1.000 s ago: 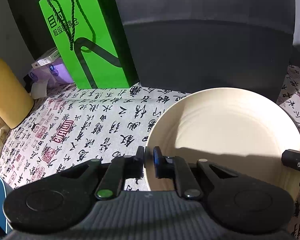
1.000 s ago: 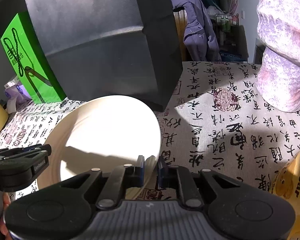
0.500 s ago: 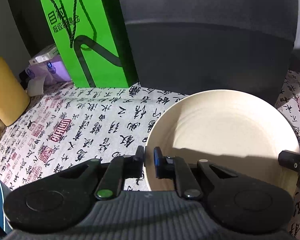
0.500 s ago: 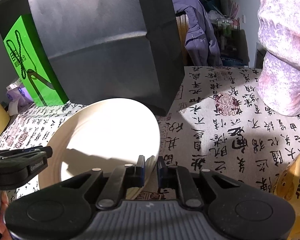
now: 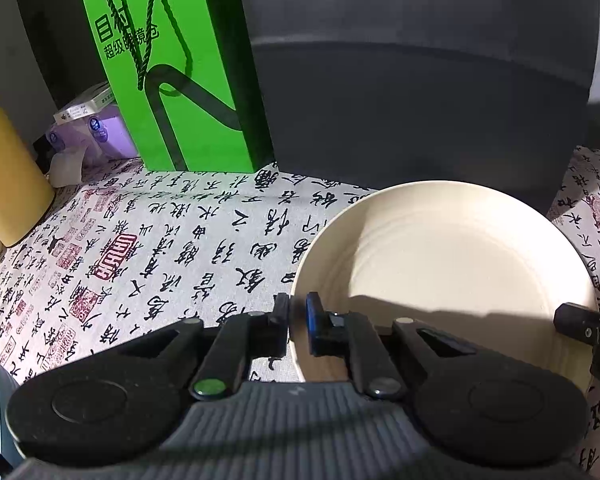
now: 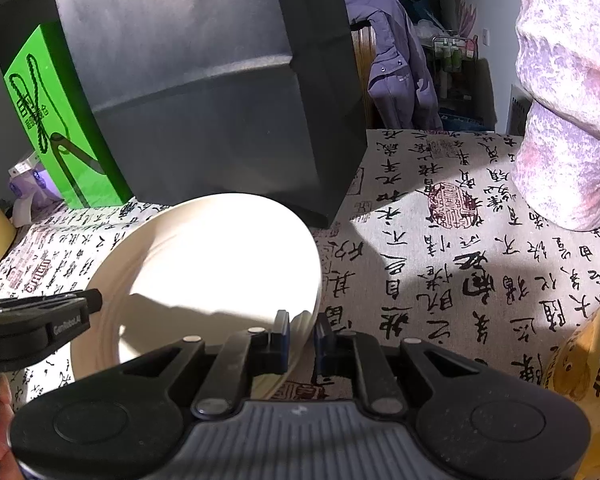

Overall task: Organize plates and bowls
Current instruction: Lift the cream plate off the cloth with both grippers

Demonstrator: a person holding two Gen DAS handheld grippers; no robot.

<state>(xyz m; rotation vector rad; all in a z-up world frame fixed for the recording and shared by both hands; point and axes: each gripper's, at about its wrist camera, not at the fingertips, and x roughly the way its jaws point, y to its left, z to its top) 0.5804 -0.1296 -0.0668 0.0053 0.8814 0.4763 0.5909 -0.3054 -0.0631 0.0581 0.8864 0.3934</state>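
A cream plate (image 5: 440,256) is held above a table covered with a calligraphy-print cloth (image 5: 148,256). My left gripper (image 5: 298,322) is shut on the plate's left rim. My right gripper (image 6: 302,334) is shut on the plate's (image 6: 216,264) right rim. Each gripper shows in the other's view: the right one at the plate's right edge (image 5: 588,332), the left one at the plate's left edge (image 6: 40,320). The plate is roughly level, lit by sun.
A large black bag (image 5: 420,80) stands just behind the plate, a green gift bag (image 5: 172,80) to its left. A yellow container (image 5: 8,176) and purple tissue packs (image 5: 96,132) are far left. A pink patterned object (image 6: 568,92) and yellow bag (image 6: 580,364) are on the right.
Both grippers and the plate have moved slightly forward toward the black bag; the grip on the plate is unchanged.
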